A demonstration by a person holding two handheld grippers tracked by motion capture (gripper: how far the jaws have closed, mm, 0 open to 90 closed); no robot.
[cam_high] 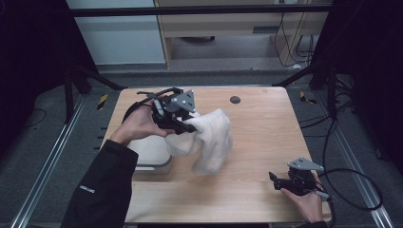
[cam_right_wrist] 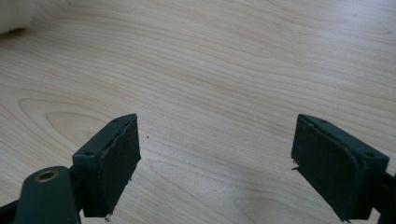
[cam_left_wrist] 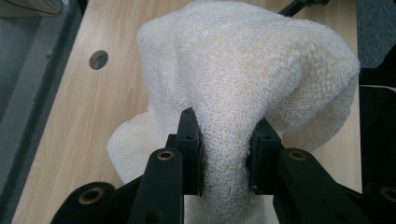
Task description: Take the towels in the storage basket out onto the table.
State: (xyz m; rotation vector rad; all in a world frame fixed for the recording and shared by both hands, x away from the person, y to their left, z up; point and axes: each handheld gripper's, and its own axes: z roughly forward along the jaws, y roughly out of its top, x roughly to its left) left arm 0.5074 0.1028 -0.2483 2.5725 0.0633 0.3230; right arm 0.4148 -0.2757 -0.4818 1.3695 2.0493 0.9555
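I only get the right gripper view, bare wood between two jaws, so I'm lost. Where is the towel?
Observer: The towel hangs from the left tool, lifted over the table, left of middle.
Operator: Is the grip firm?
Observer: In the left gripper view both pads press a bunched fold of it.
Operator: Anything beneath it?
Observer: A pale bin sits at the table's left edge, under the left hand; the towel's lower end hangs beside it.
Operator: And my tool?
Observer: The right tool rests low at the near right corner, apart from the towel.
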